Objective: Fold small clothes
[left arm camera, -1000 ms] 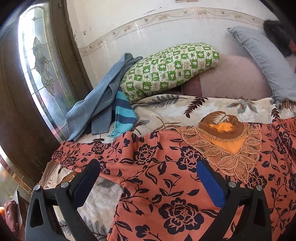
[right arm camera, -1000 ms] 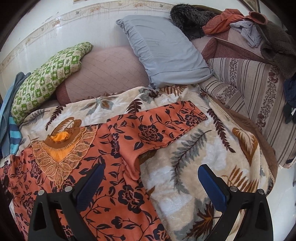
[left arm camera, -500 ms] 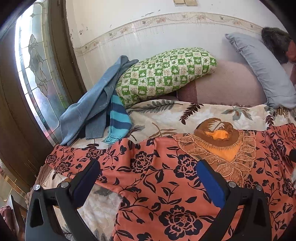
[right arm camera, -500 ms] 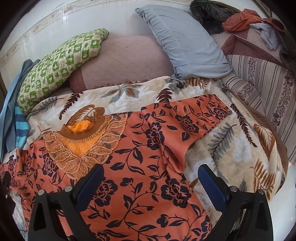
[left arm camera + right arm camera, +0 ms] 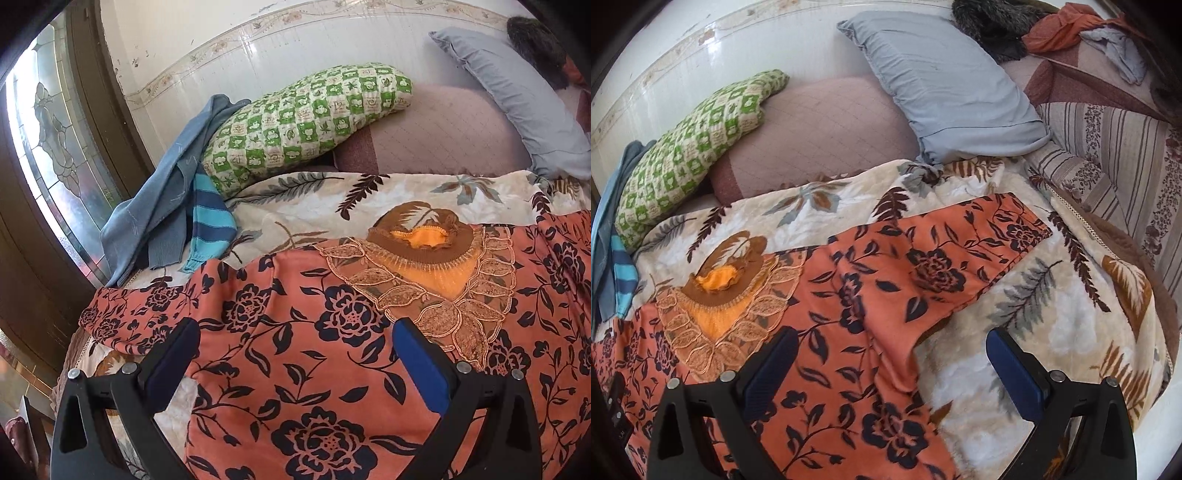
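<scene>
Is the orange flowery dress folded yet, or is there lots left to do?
Not folded yet. The dress lies spread flat on the blanket, which looks like the only step done. Both the left gripper and right gripper are open and hold nothing. Its sleeve sticks out to the side, so every fold is left.

No text, label, brand or number is legible on anything in either view.

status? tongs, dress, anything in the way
Left tongs and right tongs open, empty, above the dress. Dress spread flat on blanket, unfolded. Nothing on it.
</scene>
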A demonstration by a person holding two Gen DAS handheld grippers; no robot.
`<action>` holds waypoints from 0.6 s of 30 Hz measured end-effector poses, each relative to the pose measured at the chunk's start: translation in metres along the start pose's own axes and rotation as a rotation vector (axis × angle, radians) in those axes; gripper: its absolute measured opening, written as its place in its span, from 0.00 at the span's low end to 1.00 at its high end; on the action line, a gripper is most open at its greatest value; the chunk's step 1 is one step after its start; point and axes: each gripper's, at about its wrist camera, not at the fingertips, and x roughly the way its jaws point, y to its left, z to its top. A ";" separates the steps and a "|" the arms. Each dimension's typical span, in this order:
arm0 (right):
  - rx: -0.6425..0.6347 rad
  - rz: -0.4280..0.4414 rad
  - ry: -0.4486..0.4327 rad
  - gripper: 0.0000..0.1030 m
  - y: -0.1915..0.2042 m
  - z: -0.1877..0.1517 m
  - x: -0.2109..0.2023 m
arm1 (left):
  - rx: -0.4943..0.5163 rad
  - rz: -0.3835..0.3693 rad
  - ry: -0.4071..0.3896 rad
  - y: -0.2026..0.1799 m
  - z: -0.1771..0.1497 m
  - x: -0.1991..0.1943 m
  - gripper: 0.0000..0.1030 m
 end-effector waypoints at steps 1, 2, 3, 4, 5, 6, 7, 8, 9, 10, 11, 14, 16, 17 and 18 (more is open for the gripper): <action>0.019 0.016 -0.004 1.00 -0.015 0.006 0.006 | -0.001 -0.008 0.009 -0.005 0.001 0.003 1.00; 0.041 0.031 -0.006 1.00 -0.031 0.012 0.013 | -0.006 -0.021 0.018 -0.010 0.003 0.007 1.00; 0.071 0.044 -0.006 1.00 -0.047 0.018 0.020 | -0.013 -0.035 0.028 -0.015 0.004 0.010 1.00; 0.113 0.059 -0.005 1.00 -0.065 0.023 0.028 | -0.017 -0.047 0.039 -0.020 0.006 0.014 1.00; 0.165 0.083 -0.005 0.99 -0.083 0.028 0.036 | -0.023 -0.060 0.048 -0.024 0.007 0.017 1.00; 0.234 0.119 -0.008 0.99 -0.102 0.032 0.044 | -0.029 -0.074 0.055 -0.029 0.009 0.019 1.00; 0.305 0.160 -0.012 0.99 -0.121 0.034 0.052 | -0.034 -0.085 0.060 -0.034 0.010 0.022 1.00; 0.376 0.192 -0.016 0.99 -0.138 0.035 0.060 | -0.035 -0.089 0.064 -0.038 0.011 0.025 1.00; 0.452 0.217 -0.020 0.98 -0.156 0.036 0.070 | -0.033 -0.089 0.066 -0.042 0.012 0.027 1.00; 0.520 0.242 -0.023 0.97 -0.171 0.035 0.078 | -0.031 -0.088 0.068 -0.044 0.013 0.030 1.00; 0.590 0.273 -0.026 0.95 -0.186 0.034 0.087 | -0.031 -0.090 0.075 -0.046 0.013 0.032 1.00; 0.735 0.354 0.001 0.87 -0.215 0.030 0.120 | -0.044 -0.105 0.114 -0.045 0.013 0.043 1.00; 0.803 0.385 0.024 0.84 -0.227 0.027 0.141 | -0.068 -0.110 0.144 -0.041 0.012 0.050 1.00; 0.834 0.400 0.028 0.82 -0.232 0.027 0.151 | -0.078 -0.112 0.155 -0.038 0.012 0.053 1.00; 0.861 0.413 0.028 0.77 -0.237 0.027 0.161 | -0.086 -0.112 0.163 -0.035 0.012 0.056 1.00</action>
